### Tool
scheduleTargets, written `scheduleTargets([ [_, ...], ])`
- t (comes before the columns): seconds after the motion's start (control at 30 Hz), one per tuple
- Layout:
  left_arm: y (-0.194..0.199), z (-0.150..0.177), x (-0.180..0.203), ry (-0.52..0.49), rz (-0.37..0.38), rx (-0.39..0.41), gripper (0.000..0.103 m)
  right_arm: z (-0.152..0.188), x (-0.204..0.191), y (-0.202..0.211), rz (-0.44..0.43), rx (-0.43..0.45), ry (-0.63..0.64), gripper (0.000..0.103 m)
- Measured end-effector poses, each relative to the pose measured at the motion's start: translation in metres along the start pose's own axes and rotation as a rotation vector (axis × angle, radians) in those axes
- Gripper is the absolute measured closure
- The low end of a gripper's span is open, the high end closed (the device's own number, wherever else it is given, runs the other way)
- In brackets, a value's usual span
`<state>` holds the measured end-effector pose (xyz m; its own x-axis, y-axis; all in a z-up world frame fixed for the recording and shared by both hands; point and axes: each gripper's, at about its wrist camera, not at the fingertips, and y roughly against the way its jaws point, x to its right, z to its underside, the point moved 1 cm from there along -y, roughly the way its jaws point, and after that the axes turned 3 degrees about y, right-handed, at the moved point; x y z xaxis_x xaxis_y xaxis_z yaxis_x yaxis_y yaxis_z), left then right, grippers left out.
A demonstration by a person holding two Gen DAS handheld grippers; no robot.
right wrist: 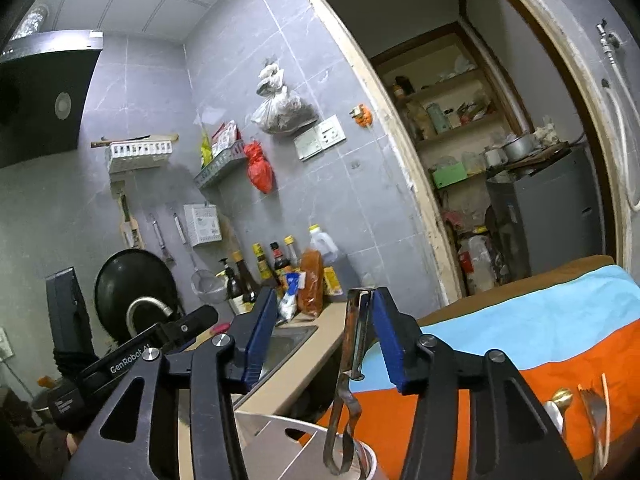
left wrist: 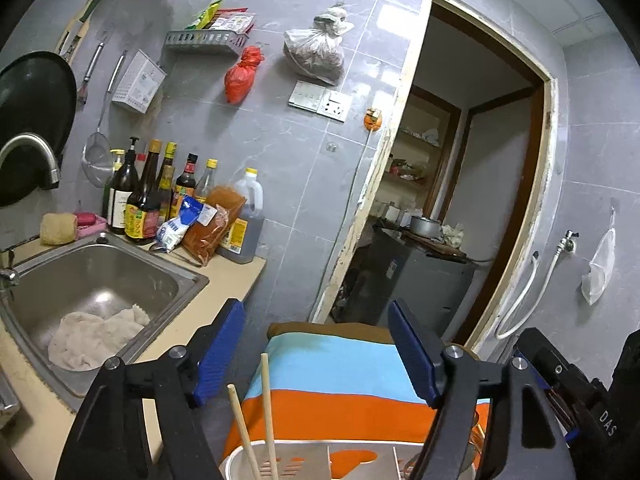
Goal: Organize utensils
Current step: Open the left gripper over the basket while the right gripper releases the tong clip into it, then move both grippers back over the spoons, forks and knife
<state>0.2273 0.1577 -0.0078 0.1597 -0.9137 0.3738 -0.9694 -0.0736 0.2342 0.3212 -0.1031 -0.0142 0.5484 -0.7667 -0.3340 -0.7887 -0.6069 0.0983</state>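
Note:
My left gripper (left wrist: pixel 316 352) is open and empty above a white utensil holder (left wrist: pixel 240 462) that holds two wooden chopsticks (left wrist: pixel 267 412) and a steel cleaver blade (left wrist: pixel 312 456). My right gripper (right wrist: pixel 320 336) is open. A metal peeler (right wrist: pixel 352 360) stands upright in the holder (right wrist: pixel 368 460), its top leaning against the inner face of the right finger. The cleaver (right wrist: pixel 276 436) also stands in the holder. A fork (right wrist: pixel 596 408), a gold spoon (right wrist: pixel 560 400) and a chopstick (right wrist: pixel 606 396) lie on the striped cloth (right wrist: pixel 540 328) at the right.
The steel sink (left wrist: pixel 96 276) with a rag (left wrist: pixel 96 336) is at the left, sauce bottles (left wrist: pixel 140 200) behind it. A black wok (left wrist: pixel 32 120) hangs on the wall. A doorway (left wrist: pixel 460 180) opens behind the cloth-covered table (left wrist: pixel 336 360).

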Motion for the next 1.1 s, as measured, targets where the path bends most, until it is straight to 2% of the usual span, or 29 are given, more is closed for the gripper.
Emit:
scheduleTargets([
  [0.17,0.006,0.0,0.002,0.014,-0.04,-0.015,0.031,0.001,0.002,-0.002,-0.055,-0.056,-0.017,0.058],
  [0.27,0.012,0.002,0.001,0.015,-0.065,-0.018,0.028,0.006,0.004,-0.004,-0.076,-0.093,-0.051,0.049],
  [0.37,0.017,0.001,0.0,0.024,-0.081,-0.017,0.026,0.009,0.005,0.001,-0.076,-0.101,-0.056,0.049],
  [0.43,0.019,-0.001,0.002,0.019,-0.087,-0.018,0.022,0.007,0.007,0.009,-0.057,-0.091,-0.047,0.048],
  [0.5,0.023,-0.002,0.009,0.0,-0.087,-0.014,0.017,0.002,0.01,0.018,-0.024,-0.076,-0.028,0.037],
  [0.63,0.031,-0.006,0.03,-0.036,-0.087,-0.012,0.003,-0.015,0.02,0.039,0.057,-0.058,0.02,0.024],
  [0.7,0.033,-0.007,0.043,-0.043,-0.082,-0.014,0.001,-0.026,0.027,0.048,0.089,-0.053,0.039,0.013],
  [0.97,0.028,0.019,0.117,-0.114,-0.028,-0.049,0.0,-0.055,0.079,0.097,0.234,-0.068,0.152,0.008],
  [1.1,0.02,0.04,0.152,-0.13,0.018,-0.084,0.0,-0.061,0.111,0.115,0.286,-0.096,0.15,0.008],
])
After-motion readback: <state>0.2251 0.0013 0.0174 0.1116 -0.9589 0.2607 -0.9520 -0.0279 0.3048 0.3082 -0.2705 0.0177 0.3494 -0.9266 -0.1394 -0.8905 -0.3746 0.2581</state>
